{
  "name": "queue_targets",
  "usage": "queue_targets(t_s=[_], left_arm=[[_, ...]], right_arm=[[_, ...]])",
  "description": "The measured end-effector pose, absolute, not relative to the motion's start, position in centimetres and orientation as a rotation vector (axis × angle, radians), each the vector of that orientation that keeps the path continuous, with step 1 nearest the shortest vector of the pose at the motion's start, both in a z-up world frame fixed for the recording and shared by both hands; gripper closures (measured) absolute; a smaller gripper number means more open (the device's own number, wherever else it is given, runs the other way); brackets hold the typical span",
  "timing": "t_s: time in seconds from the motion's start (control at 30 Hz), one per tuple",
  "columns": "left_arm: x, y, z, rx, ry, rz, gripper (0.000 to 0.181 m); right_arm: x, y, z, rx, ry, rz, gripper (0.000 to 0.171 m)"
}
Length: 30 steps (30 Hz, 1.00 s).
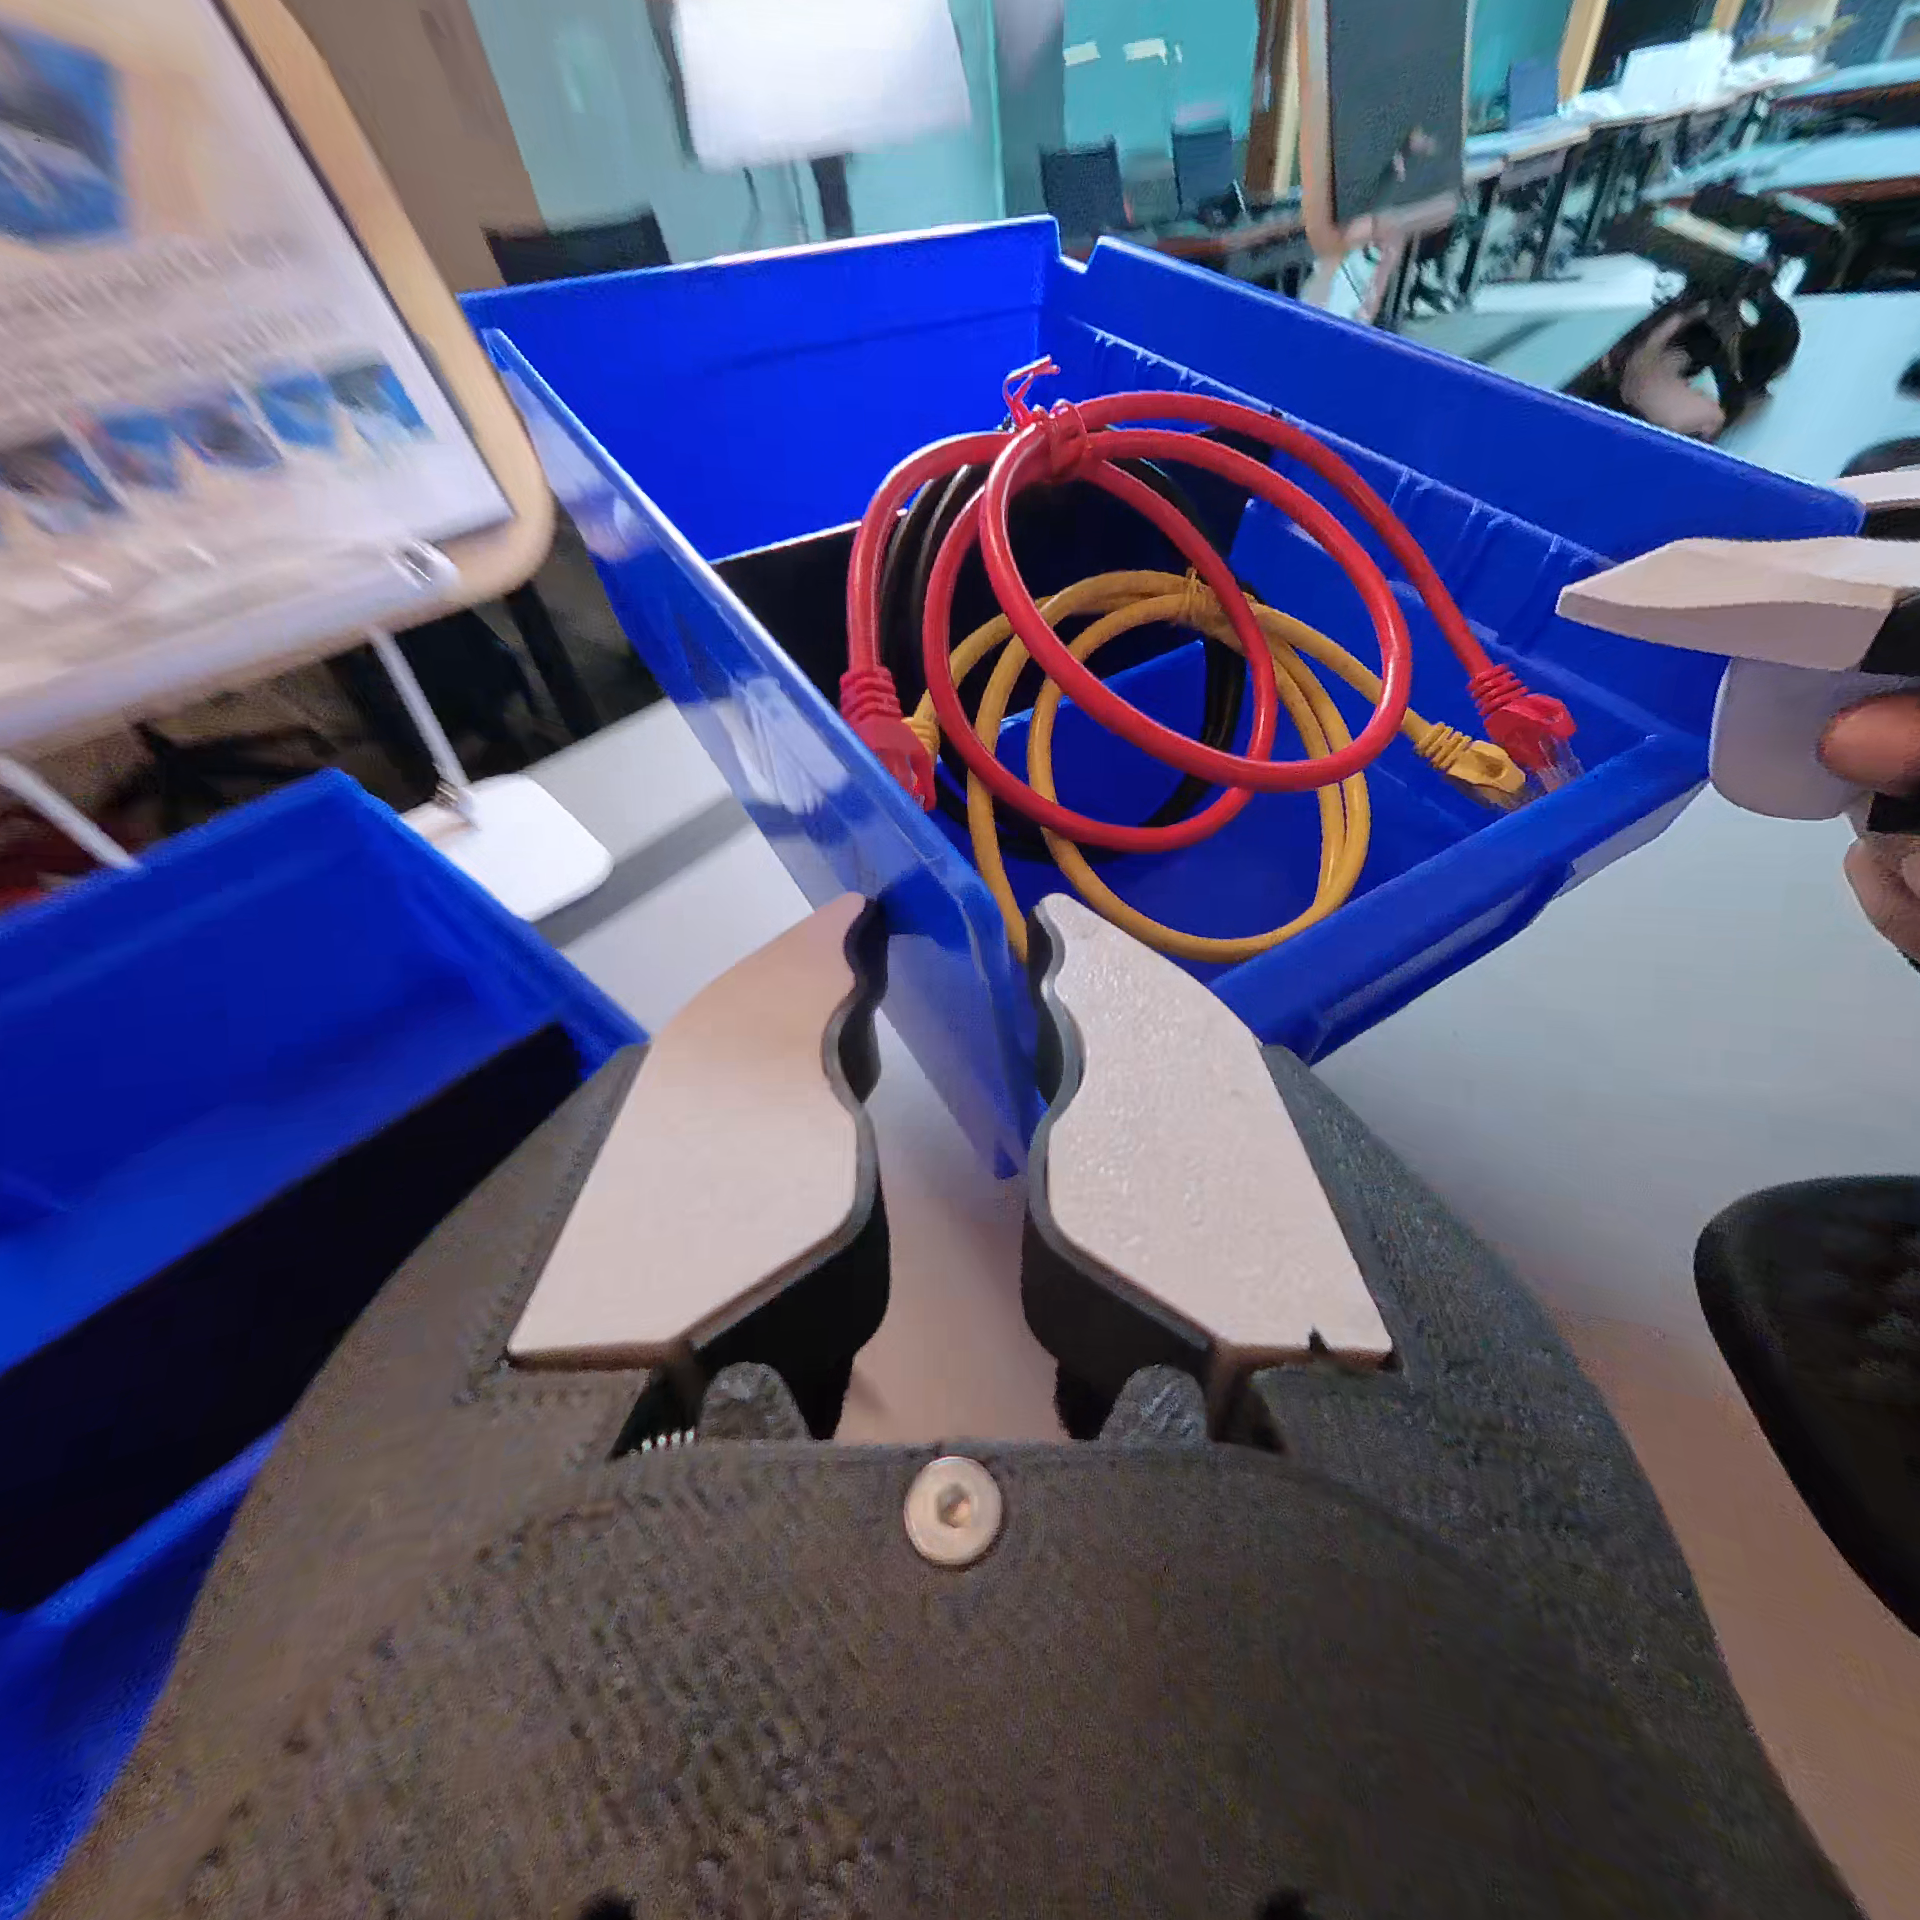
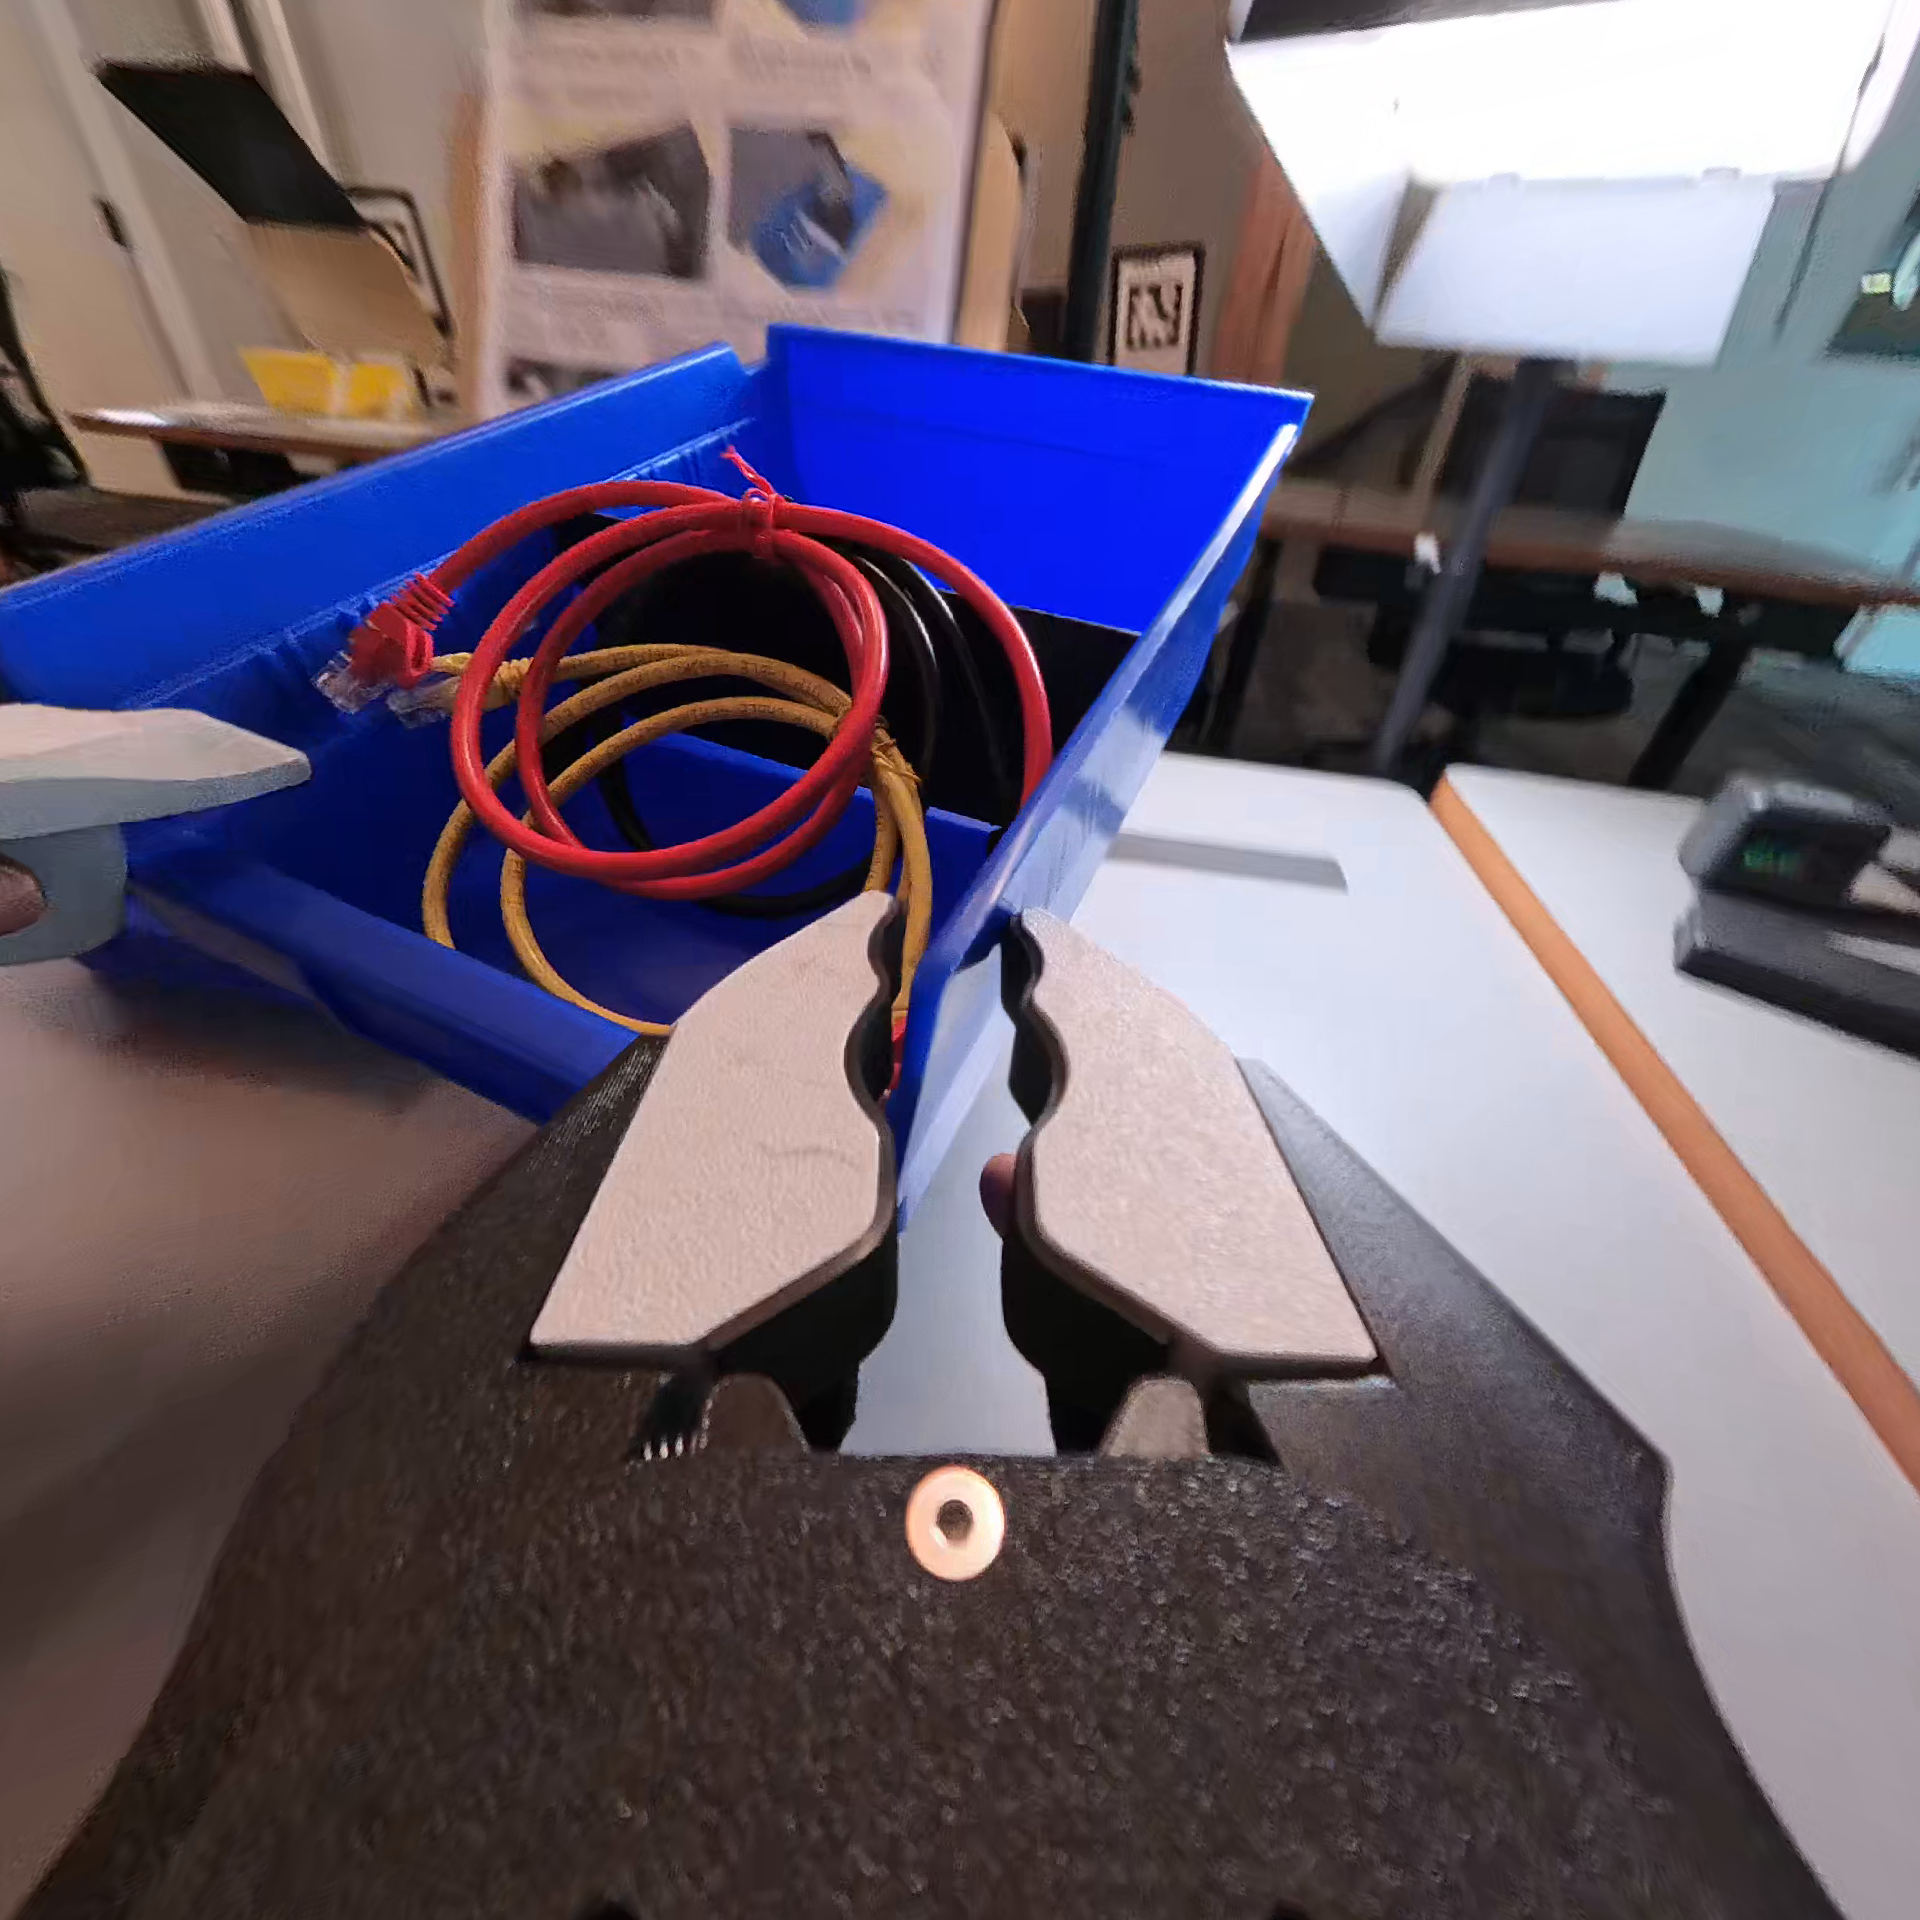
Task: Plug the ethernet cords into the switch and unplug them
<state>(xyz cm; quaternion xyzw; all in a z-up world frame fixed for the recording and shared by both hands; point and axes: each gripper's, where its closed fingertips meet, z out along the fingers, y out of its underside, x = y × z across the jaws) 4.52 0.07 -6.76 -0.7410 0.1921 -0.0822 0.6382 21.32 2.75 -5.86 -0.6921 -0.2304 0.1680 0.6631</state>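
Observation:
A blue bin holds coiled ethernet cords: a red one, a yellow one and a black one. My left gripper is shut on the bin's left side wall. My right gripper is shut on the bin's right side wall. The red cord, the yellow cord and the black cord also show in the right wrist view. Each gripper shows in the other's view, the right one and the left one. No switch is in view.
A second blue bin sits at the near left. A poster board on a white stand base is behind it. A black device lies on the neighbouring table at the right. A black chair is at the near right.

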Motion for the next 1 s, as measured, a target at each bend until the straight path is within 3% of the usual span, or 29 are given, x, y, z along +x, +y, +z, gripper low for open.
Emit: queue_targets(t_s=[0.17, 0.37, 0.7, 1.0], left_arm=[[-2.1, -4.7, 0.4, -1.575, 0.360, -0.030, 0.157], [-12.6, -12.3, 2.7, -1.577, 0.179, 0.185, 0.164], [-28.5, -21.5, -1.4, -1.673, -0.165, 0.369, 0.170], [-33.8, -20.8, -9.9, -1.777, -0.313, 0.287, 0.171]], right_arm=[[14.4, -0.5, 0.4, -1.411, -0.631, 0.463, 0.154], [2.6, -4.6, 1.3, -1.408, -0.785, 0.682, 0.152], [-15.7, -9.7, -4.4, -1.470, -1.026, 0.928, 0.150], [-20.9, -8.8, -12.4, -1.592, -1.141, 0.866, 0.151]])
